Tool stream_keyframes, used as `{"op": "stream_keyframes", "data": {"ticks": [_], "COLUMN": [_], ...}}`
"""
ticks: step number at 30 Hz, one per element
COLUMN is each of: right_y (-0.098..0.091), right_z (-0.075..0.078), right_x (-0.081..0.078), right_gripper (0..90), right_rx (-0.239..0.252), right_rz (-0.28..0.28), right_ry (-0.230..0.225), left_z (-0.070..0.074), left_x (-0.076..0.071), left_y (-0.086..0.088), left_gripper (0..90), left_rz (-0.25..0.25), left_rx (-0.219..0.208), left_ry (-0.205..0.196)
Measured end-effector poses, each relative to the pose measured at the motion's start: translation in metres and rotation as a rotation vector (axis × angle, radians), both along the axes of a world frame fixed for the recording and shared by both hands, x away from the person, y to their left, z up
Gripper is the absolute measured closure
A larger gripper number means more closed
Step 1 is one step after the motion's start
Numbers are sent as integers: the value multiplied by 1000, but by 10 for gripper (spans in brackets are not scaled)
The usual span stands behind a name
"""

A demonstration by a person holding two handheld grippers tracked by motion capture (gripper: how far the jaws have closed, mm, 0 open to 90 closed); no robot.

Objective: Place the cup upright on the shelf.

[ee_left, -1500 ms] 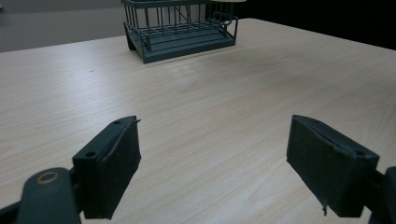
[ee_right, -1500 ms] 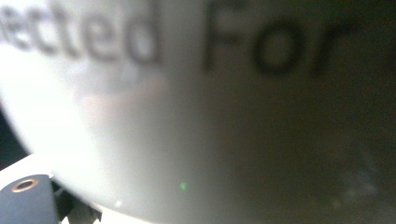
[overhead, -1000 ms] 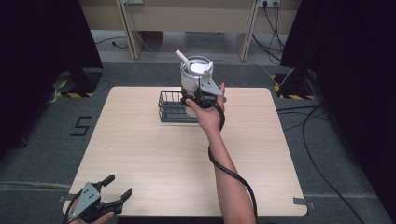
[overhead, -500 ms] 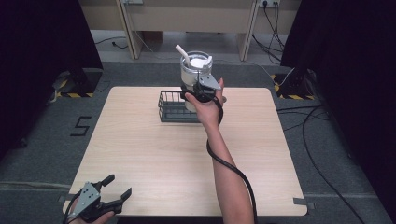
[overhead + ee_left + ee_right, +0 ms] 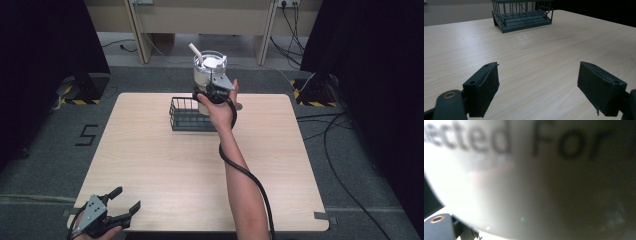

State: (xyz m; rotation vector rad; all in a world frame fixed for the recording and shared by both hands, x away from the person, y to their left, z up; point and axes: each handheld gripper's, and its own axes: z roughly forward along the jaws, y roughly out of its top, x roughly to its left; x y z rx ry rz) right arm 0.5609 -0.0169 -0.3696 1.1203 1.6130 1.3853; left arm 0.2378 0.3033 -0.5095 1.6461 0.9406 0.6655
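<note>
The right gripper [image 5: 212, 92] clasps the white cup [image 5: 209, 70] aloft (straw inside), at twelve o'clock above the wire basket [image 5: 187, 115]; lowering remains; the left gripper [image 5: 117, 207] idles, jaws apart.

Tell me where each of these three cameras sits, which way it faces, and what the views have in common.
High view: above the person's side, facing forward and down on the table; forearms, left gripper, right gripper holding a white cup over the wire basket.
Left gripper view: low near the table's edge, looking between open jaws across the wood to the wire basket.
Right gripper view: pressed up to the white cup, with blurred lettering.
Shared: high and left gripper views both show the basket and tabletop.
</note>
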Motion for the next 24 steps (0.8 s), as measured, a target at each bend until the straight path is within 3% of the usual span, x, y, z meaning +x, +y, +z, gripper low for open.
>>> {"op": "stream_keyframes", "data": {"ticks": [24], "right_y": [12], "right_z": [-14], "right_x": [35], "right_gripper": [100], "right_rx": [-7], "right_rz": [-16], "right_ry": [54], "left_z": [-1], "left_x": [0], "left_y": [1], "left_gripper": [168], "left_rz": [6], "left_rx": [-2], "left_ry": [3]}}
